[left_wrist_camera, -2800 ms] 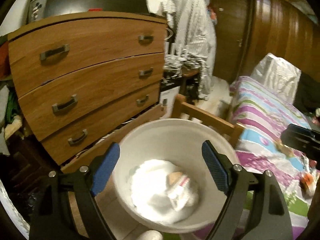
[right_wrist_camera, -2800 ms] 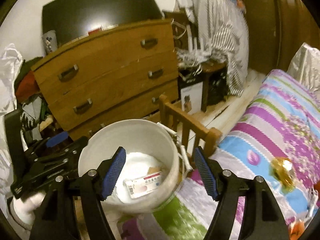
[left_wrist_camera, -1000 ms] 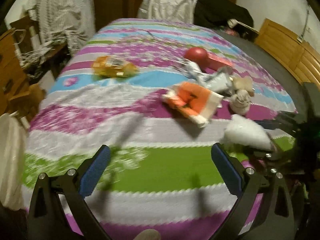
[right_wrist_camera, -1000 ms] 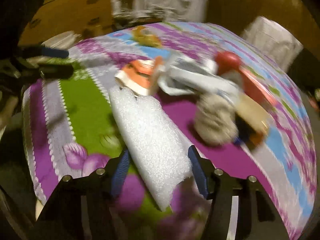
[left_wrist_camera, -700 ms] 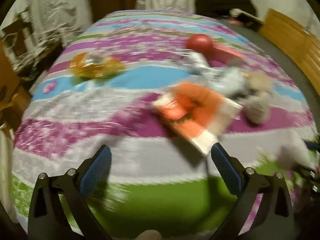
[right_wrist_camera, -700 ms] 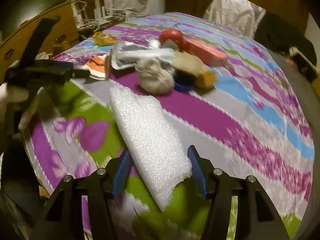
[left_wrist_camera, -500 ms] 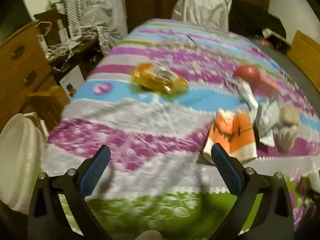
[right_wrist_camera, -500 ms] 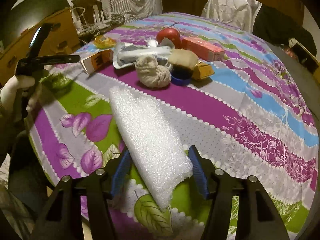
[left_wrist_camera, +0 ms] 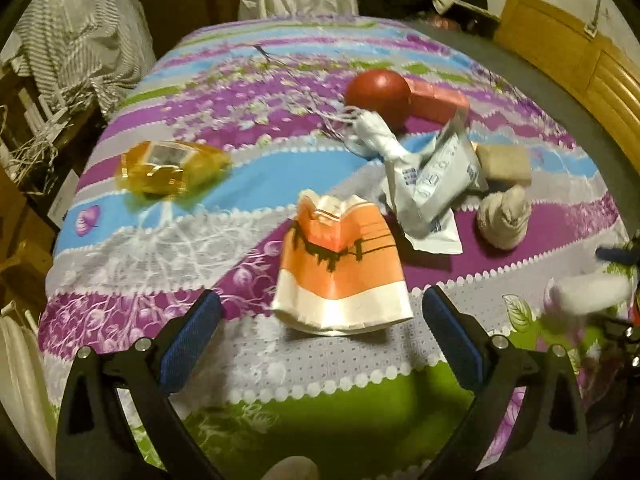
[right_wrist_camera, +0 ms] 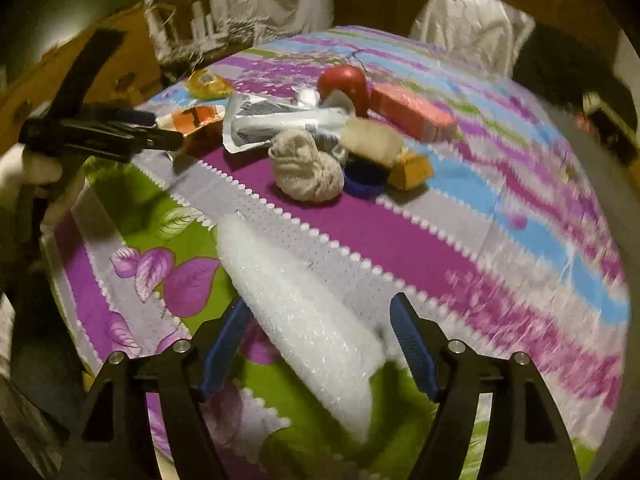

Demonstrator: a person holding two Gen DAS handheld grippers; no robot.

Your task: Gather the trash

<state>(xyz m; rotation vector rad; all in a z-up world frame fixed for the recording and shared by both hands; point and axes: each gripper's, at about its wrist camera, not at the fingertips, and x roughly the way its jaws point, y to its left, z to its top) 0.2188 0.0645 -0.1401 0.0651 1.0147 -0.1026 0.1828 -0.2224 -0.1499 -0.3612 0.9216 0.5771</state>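
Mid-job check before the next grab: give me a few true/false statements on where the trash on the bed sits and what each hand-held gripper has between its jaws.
1. The orange and white carton lies just ahead of the open left hand-held gripper. True.
2. The red ball touches the yellow wrapper. False: they lie far apart.
3. White foam sheet sits between the right hand-held gripper's opening jaws. True.
4. The blue cap is on the floor. False: it is on the bedspread.
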